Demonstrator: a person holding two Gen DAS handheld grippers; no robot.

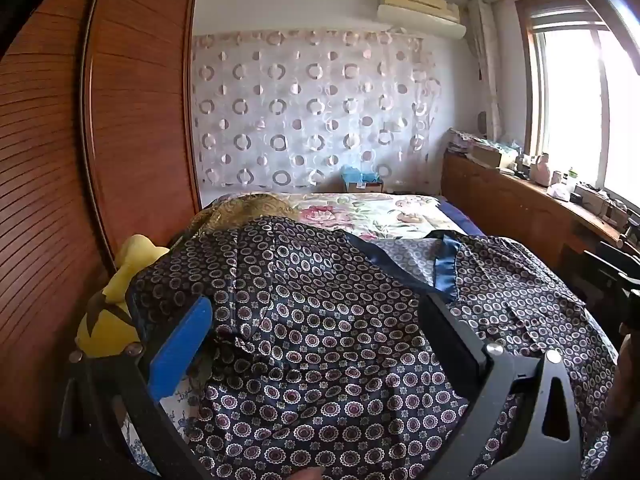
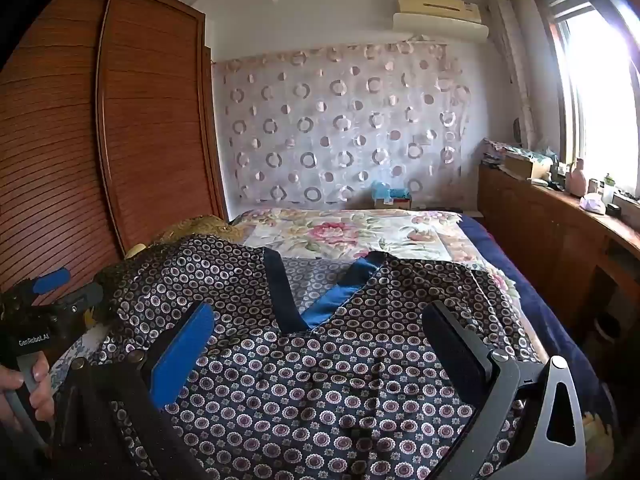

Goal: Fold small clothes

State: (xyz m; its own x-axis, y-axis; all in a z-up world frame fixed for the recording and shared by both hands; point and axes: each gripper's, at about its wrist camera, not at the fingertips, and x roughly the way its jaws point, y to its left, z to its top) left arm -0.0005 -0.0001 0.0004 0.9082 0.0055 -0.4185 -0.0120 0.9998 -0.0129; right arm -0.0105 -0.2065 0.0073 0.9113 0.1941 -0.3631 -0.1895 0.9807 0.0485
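While both cameras look down the length of the bed (image 2: 496, 248), a dark patterned garment (image 2: 320, 380) with a blue-trimmed neckline (image 2: 340, 292) is seen spread flat across the near half of the floral bedspread (image 2: 344, 232), filling the 6 o'clock portion of each view. The right gripper (image 2: 320, 344) is held wide apart above the cloth, blue pad at 8 o'clock and black pad at 4 o'clock, nothing pinched between them. The left gripper (image 1: 316, 336) is likewise spread wide over the garment's left portion, with no fabric clamped. In the right wrist view the left gripper is also recorded at 9 o'clock, gripped by a hand (image 2: 24, 388). A yellow plush toy (image 1: 116, 312) is noted at 9 o'clock beside the garment's edge, against the wooden wardrobe (image 1: 140, 100). A window (image 2: 600, 92) is noted at 2 o'clock.
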